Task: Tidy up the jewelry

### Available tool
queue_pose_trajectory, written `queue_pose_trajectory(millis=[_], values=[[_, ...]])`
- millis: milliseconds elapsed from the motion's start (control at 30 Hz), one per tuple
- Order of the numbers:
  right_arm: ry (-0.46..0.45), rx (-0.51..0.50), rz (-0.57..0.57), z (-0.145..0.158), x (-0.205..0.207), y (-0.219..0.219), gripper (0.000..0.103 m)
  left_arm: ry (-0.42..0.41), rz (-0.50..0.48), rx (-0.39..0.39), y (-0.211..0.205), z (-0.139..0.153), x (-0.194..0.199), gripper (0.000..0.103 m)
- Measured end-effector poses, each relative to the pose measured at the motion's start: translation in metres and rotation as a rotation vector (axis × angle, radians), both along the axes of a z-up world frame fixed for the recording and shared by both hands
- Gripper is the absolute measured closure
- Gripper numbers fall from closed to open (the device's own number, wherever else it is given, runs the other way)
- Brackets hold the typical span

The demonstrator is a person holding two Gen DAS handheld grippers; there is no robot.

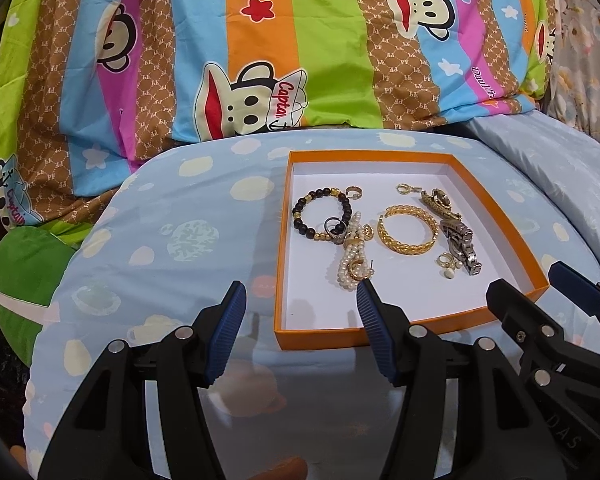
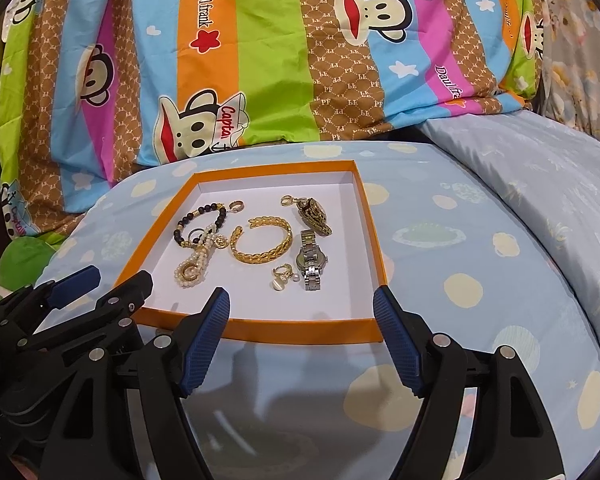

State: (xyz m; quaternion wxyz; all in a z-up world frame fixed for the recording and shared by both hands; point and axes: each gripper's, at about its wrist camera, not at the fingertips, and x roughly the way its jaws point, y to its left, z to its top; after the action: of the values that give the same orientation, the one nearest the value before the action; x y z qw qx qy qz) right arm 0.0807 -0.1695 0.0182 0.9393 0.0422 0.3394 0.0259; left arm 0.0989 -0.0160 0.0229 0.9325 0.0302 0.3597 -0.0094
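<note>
**Mia:** So, what is in the orange box [image 2: 255, 326]?

**Ben:** Lots of shiny things, all on its white floor. A dark bead bracelet [image 2: 201, 224] lies at the back left. A string of pearls [image 2: 193, 270] lies across it. A gold bangle [image 2: 264, 242] sits in the middle. A silver watch [image 2: 311, 267] is beside it on the right, with a dark gold watch [image 2: 315, 212] behind that. Small rings [image 2: 283, 274] lie just in front of the bangle.

**Mia:** Where is the room?

**Ben:** The front strip of the box is bare. The box sits on a blue spotty bed sheet [image 2: 480, 272], which lies open to the right. A stripy monkey blanket [image 2: 259, 60] rises behind.

**Mia:** And the grabbers?

**Ben:** The left gripper [image 1: 300, 296] and right gripper [image 2: 302, 302] hover at the near edge. Both have jaws wide apart, holding nothing.
</note>
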Motion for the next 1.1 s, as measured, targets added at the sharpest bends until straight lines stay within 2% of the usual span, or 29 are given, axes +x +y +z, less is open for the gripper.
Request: queue_pose_trajectory(millis=[1100], values=[[-0.01, -0.006, 0.0, 0.0, -0.0015, 0.0008, 0.03, -0.015, 0.008, 0.012, 0.0009, 0.0021, -0.0024, 0.048]])
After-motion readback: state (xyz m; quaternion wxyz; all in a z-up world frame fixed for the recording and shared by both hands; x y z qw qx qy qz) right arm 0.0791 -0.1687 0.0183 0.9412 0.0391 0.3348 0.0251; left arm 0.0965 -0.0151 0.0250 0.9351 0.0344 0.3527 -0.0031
